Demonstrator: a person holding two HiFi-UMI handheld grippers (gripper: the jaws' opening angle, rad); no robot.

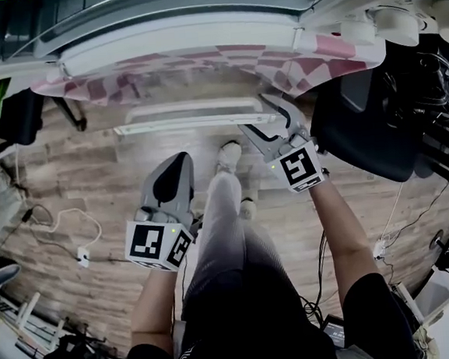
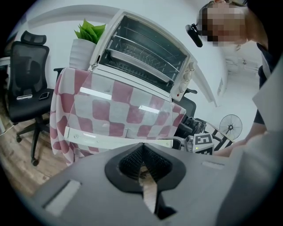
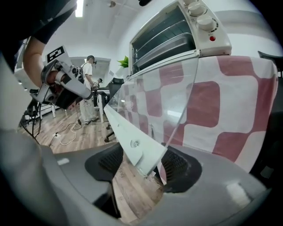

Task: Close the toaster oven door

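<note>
Door (image 3: 166, 101) of toaster oven (image 3: 201, 26) lies open, white edge between parted jaws of right tool (image 3: 142, 164); left tool (image 2: 143, 148) clenched.

Right gripper (image 3: 142, 170) jaws apart, straddling a corner of white-framed glass door (image 3: 132, 139). Door open. White metal toaster oven (image 3: 177, 31) at 1 o'clock, on red-white checked cloth (image 3: 230, 114).

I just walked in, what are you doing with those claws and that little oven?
A person holds a claw in each hand before a toaster oven on a checked cloth. Its glass door hangs open. The right claw is open, with the door's front corner between its jaws. The left claw is shut, empty, lower down. The door is not closed yet.
</note>
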